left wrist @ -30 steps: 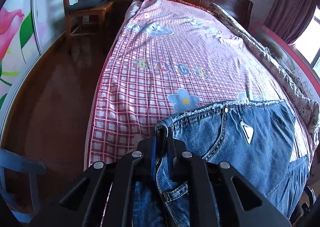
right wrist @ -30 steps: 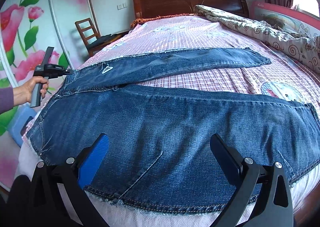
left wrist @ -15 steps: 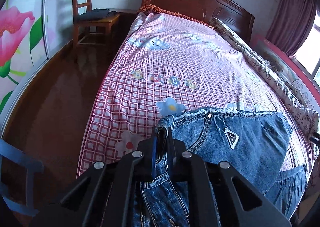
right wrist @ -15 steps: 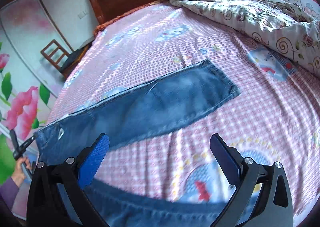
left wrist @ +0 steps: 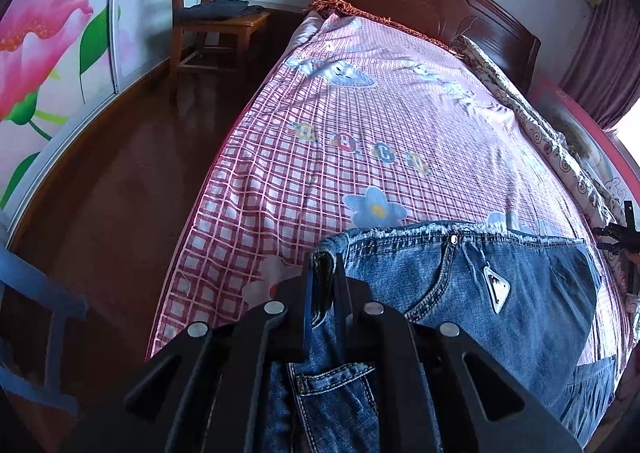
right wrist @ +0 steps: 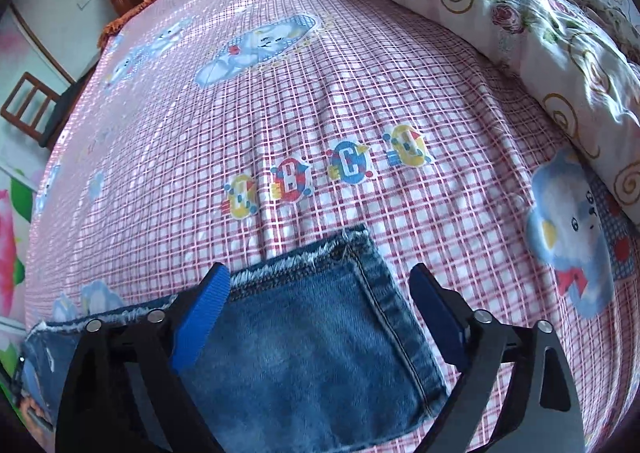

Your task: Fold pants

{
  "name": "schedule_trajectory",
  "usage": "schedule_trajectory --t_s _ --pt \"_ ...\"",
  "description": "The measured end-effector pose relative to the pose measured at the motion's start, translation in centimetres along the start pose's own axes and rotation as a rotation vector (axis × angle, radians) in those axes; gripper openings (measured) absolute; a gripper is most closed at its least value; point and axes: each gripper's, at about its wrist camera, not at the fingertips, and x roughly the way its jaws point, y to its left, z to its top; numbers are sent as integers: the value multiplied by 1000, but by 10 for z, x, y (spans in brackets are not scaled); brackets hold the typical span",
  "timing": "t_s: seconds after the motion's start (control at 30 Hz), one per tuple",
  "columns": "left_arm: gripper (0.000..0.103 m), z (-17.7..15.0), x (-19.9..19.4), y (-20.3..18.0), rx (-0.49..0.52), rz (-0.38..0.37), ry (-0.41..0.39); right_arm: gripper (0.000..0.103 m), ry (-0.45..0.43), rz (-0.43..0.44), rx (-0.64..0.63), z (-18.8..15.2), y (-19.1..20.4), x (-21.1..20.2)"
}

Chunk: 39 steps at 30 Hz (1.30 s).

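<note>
Denim pants (left wrist: 500, 317) waistband pinched: left hand-held gripper (left wrist: 324, 285) | right hand-held gripper (right wrist: 320, 305) spread

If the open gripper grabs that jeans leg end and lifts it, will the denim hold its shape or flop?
Likely flop: the jeans lie flat and limp on the bedsheet, and the waistband bunches where the left gripper pinches it. Probably fairly heavy; the denim looks thick, seamed. The right gripper should grip the frayed hem without much slipping.

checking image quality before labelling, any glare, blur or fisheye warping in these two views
Left wrist view: blown-out window at the right edge, sheen on the wooden floor, strongly curved bed edges, sharp jeans. Right wrist view: patchy sunlight on the floral quilt, jeans leg slightly soft, dark vignette in the corners.
</note>
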Motion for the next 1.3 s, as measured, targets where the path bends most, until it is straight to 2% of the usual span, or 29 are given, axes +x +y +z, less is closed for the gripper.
schedule_trajectory --t_s 0.1,0.2,0.3,0.33,0.37,0.43,0.53,0.7,0.83,0.93,1.13,1.3 --pt "8 1 5 2 -17 1 -2 82 11 -35 1 11 -1 18" --pt "8 1 8 4 -26 0 -1 77 48 -79 -2 14 -1 37" --pt "8 2 9 4 -28 3 1 74 48 -132 -67 13 8 45" --pt "8 2 9 4 -30 3 -1 57 41 -128 -88 13 12 44" --pt "8 2 8 4 -35 2 -6 36 31 -141 -119 13 16 41" --pt "8 2 3 6 -61 -15 -31 19 20 -142 -178 11 27 32" --pt "7 1 -5 8 -94 -43 -66 18 -37 -162 -238 6 37 8" --pt "7 2 -31 6 -121 -111 -141 6 -199 -87 -265 -12 33 -69" --pt "7 1 -59 -1 -118 -169 -194 6 -283 -45 -238 -38 13 -123" --pt "7 0 -78 -6 -120 -188 -218 6 -285 -9 -196 -59 -6 -144" --pt "7 -18 -128 -7 -161 -267 -293 6 -331 42 -179 -120 -18 -181" --pt "7 -44 -157 1 -221 -317 -332 6 -376 90 -69 -173 -56 -208"
